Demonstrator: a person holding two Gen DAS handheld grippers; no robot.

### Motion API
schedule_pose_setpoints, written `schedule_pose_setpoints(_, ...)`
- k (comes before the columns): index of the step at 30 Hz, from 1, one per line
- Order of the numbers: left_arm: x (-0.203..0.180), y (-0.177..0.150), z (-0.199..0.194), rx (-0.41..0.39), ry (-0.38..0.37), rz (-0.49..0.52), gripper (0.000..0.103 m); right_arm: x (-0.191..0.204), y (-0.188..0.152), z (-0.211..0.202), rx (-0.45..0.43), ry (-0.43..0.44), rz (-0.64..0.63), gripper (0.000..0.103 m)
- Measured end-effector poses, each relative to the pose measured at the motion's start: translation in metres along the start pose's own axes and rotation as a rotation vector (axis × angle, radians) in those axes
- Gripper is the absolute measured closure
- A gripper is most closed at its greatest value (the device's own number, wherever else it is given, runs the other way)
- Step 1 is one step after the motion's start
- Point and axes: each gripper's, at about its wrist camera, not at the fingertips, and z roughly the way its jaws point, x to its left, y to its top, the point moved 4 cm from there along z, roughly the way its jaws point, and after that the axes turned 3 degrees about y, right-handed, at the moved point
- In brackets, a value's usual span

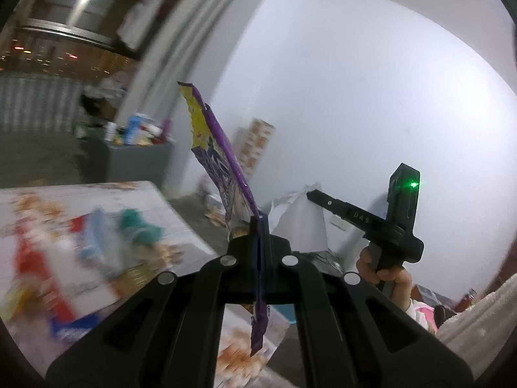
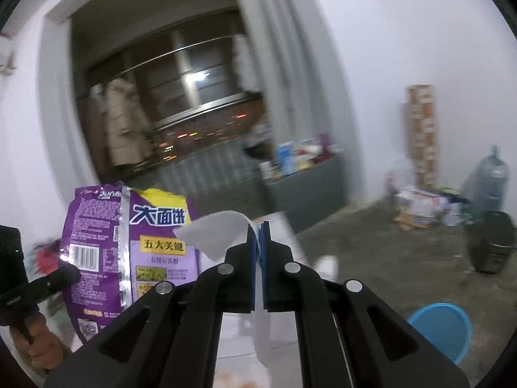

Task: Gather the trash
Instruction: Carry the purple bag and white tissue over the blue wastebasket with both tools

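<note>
Pinched flat in left tool: purple noodle wrapper; clamped in right tool: white tissue, both lifted clear of littered counter. Carry step under way; next, likely release over blue bin below.

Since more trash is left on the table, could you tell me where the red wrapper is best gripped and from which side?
Judging loosely, grip the red wrapper at a long edge, coming from above with the jaws across the film: it seems to lie flat on the table, so only an edge can lift. Blur hides its folds. Both hands are busy now: the left gripper holds the purple packet, the right gripper the white tissue.
</note>
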Motion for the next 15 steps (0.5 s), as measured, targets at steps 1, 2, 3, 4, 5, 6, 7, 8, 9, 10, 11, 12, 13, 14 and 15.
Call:
schedule_pose_setpoints(1,-0.005,0.001,0.021,0.028,-0.024,0.008,0.103,-0.016,0.004,-0.003,-0.005,-0.039,0.012,0.1)
schedule_pose_setpoints(2,-0.01,0.002,0.041,0.053,-0.044,0.013,0.103,-0.032,0.007,-0.004,-0.007,-0.076,0.025,0.1)
schedule_pose_setpoints(3,-0.014,0.003,0.059,0.075,-0.064,0.016,0.103,-0.055,0.009,-0.008,-0.009,-0.13,0.045,0.1)
schedule_pose_setpoints(4,-0.02,0.003,0.084,0.106,-0.088,0.018,0.103,-0.069,0.009,-0.008,-0.008,-0.162,0.057,0.1)
schedule_pose_setpoints(5,-0.025,0.001,0.106,0.135,-0.108,0.02,0.103,-0.091,0.009,-0.01,-0.003,-0.212,0.081,0.1)
schedule_pose_setpoints(6,-0.031,0.0,0.126,0.161,-0.129,0.024,0.103,-0.11,0.007,-0.011,0.002,-0.247,0.103,0.1)
schedule_pose_setpoints(7,-0.039,-0.003,0.153,0.199,-0.155,0.03,0.103,-0.124,0.006,-0.013,0.005,-0.27,0.12,0.1)
schedule_pose_setpoints(8,-0.048,-0.008,0.181,0.245,-0.181,0.034,0.103,-0.147,0.003,-0.014,0.013,-0.307,0.149,0.1)
schedule_pose_setpoints(9,-0.055,-0.013,0.199,0.28,-0.201,0.035,0.103,-0.161,-0.001,-0.014,0.018,-0.329,0.168,0.1)
schedule_pose_setpoints(10,-0.064,-0.023,0.233,0.339,-0.227,0.035,0.103,-0.179,-0.005,-0.014,0.027,-0.354,0.193,0.1)
schedule_pose_setpoints(11,-0.068,-0.029,0.252,0.371,-0.237,0.033,0.103,-0.197,-0.009,-0.014,0.037,-0.374,0.217,0.1)
schedule_pose_setpoints(12,-0.074,-0.038,0.272,0.409,-0.249,0.028,0.103,-0.216,-0.015,-0.011,0.051,-0.399,0.243,0.1)
schedule_pose_setpoints(13,-0.081,-0.049,0.298,0.454,-0.257,0.02,0.103,-0.232,-0.022,-0.008,0.065,-0.422,0.266,0.1)
schedule_pose_setpoints(14,-0.086,-0.061,0.324,0.498,-0.264,0.011,0.103,-0.249,-0.028,-0.006,0.079,-0.435,0.288,0.1)
schedule_pose_setpoints(15,-0.09,-0.07,0.341,0.529,-0.27,0.004,0.103,-0.268,-0.037,-0.001,0.1,-0.444,0.318,0.1)
